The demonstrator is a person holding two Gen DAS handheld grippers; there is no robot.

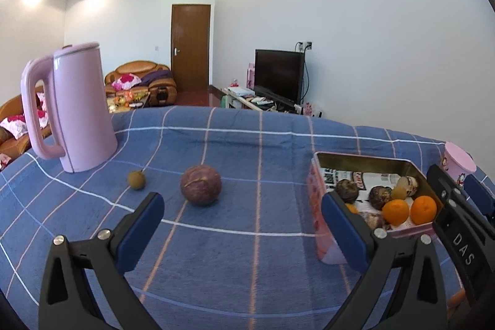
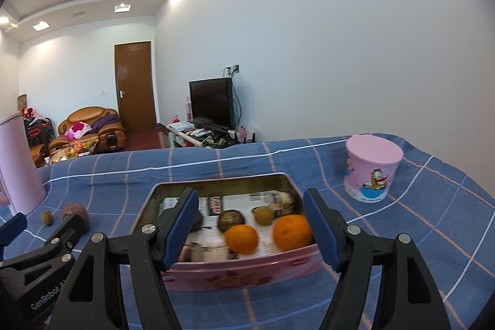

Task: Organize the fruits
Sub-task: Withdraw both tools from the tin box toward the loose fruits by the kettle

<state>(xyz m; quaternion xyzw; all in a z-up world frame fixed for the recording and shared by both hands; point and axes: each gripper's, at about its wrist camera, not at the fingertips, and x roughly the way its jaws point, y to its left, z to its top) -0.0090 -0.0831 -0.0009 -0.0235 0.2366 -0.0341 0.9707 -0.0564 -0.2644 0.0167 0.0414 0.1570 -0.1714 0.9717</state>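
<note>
A purple passion fruit (image 1: pixel 201 185) and a small green-brown fruit (image 1: pixel 136 179) lie on the blue checked cloth. A pink tin box (image 1: pixel 321 225) to the right holds two oranges (image 1: pixel 395 212), dark passion fruits and a small green fruit. My left gripper (image 1: pixel 243 226) is open and empty, just short of the purple fruit. My right gripper (image 2: pixel 252 228) is open and empty above the near edge of the tin (image 2: pixel 247 271), over the oranges (image 2: pixel 241 238). The purple fruit (image 2: pixel 75 214) shows at the left of the right wrist view.
A tall pink kettle (image 1: pixel 77 107) stands at the back left of the table. A pink cartoon cup (image 2: pixel 371 167) stands right of the tin. The table's far edge drops to a living room with sofas and a television.
</note>
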